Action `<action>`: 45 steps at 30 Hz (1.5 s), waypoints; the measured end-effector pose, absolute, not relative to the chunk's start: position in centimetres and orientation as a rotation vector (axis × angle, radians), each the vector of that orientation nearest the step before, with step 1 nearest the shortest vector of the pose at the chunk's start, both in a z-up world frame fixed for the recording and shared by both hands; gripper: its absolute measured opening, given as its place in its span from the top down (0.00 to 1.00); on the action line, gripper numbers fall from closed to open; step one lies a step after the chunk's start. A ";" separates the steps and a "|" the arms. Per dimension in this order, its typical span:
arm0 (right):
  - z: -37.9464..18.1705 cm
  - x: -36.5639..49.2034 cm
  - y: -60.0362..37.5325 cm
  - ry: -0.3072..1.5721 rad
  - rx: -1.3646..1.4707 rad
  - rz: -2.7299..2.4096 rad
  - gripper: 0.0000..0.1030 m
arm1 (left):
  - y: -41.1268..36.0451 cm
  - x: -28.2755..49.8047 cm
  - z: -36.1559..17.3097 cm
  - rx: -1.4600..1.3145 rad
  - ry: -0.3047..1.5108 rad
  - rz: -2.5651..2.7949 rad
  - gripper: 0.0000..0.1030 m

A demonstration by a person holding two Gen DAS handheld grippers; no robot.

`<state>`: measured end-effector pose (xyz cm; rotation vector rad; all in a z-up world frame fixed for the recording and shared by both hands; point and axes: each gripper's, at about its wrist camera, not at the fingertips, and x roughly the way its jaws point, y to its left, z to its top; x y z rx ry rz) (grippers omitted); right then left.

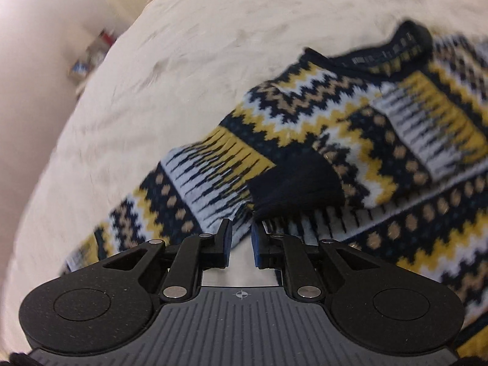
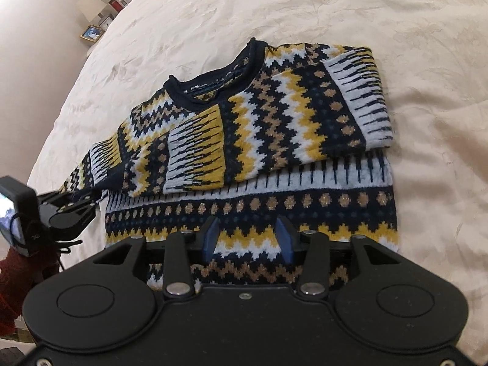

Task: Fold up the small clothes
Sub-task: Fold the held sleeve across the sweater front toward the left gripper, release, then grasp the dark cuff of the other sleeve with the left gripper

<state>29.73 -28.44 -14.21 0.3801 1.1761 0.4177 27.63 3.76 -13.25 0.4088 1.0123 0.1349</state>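
Observation:
A knitted sweater [image 2: 274, 128] in navy, yellow, white and tan zigzags lies on a cream bedspread [image 2: 427, 183], collar [image 2: 213, 85] toward the far side and both sleeves folded across the chest. In the left wrist view the sweater [image 1: 305, 116] is blurred, and its dark cuff [image 1: 296, 186] lies just beyond the fingers. My left gripper [image 1: 241, 241] has its jaws narrow, with white striped knit pinched between the blue pads. The right wrist view shows it [image 2: 96, 197] at the sleeve's left end. My right gripper [image 2: 247, 238] stands open over the lower hem, its pads apart above the fabric.
The bedspread [image 1: 183, 76] spreads wide around the sweater. A nightstand at the far left carries a framed picture [image 2: 91, 34] and a lamp [image 2: 91, 7]. A pale wall runs along the left. A red sleeve [image 2: 9, 274] holds the left gripper.

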 end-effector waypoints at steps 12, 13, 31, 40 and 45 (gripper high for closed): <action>-15.1 31.6 -29.1 1.177 0.380 0.388 0.44 | 5.9 28.3 -10.4 -0.208 1.016 0.201 0.74; -15.2 31.7 -29.1 1.176 0.378 0.386 0.44 | 5.6 28.5 -10.4 -0.215 1.017 0.187 0.74; -16.2 38.7 -32.8 1.058 0.283 0.220 0.31 | 5.1 32.3 -17.2 -0.324 1.204 0.102 0.66; -20.7 43.3 -33.0 1.168 0.132 0.092 0.29 | 5.2 32.9 -17.4 -0.332 1.206 0.091 0.50; -20.0 42.6 -32.4 1.153 0.142 0.085 0.28 | 4.5 33.2 -17.8 -0.388 1.192 -0.071 0.01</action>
